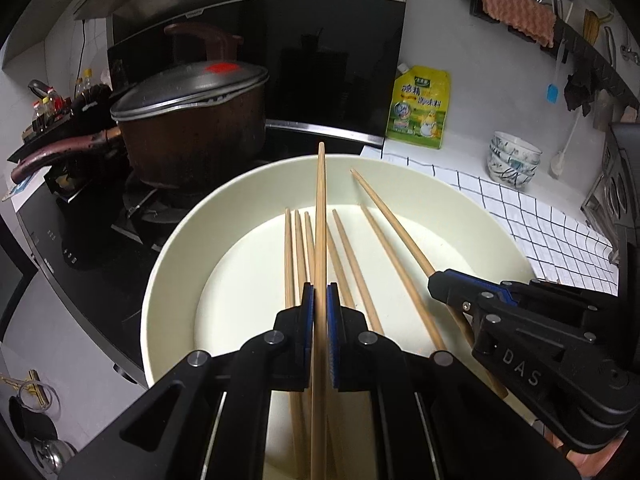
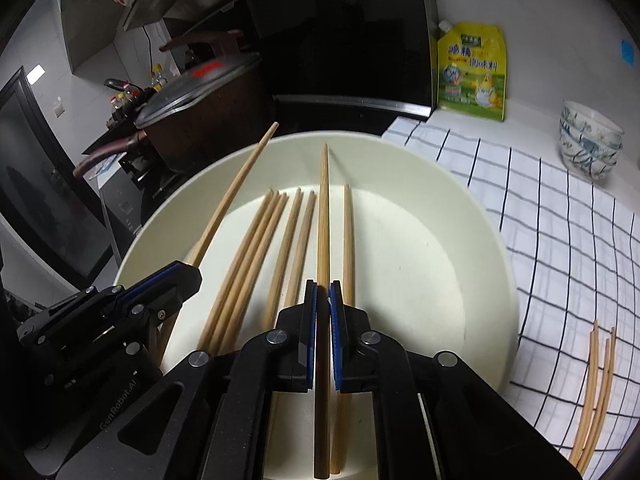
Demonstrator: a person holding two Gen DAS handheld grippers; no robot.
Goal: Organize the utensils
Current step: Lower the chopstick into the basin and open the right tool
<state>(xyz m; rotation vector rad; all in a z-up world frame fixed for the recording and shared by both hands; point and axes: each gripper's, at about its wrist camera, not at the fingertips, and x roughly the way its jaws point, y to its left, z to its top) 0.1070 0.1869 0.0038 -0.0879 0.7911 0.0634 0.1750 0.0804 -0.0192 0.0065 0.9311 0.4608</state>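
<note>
Left wrist view: the left gripper (image 1: 320,292) is clamping one wooden chopstick (image 1: 320,216) between its blue pads, the stick running straight ahead above the cream bowl (image 1: 168,264). Beside it, the right gripper (image 2: 323,292) is pinching its own chopstick (image 2: 323,216), tip angling over the loose chopsticks (image 2: 256,248) lying in the bowl.

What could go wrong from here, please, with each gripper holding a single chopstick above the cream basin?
1. The left gripper and right gripper each pinch one thin chopstick with a long free end; it could pivot or slip.
2. The grippers sit close together over the basin; they might collide.
3. A lowered tip could scatter the loose chopsticks lying in the basin.
</note>
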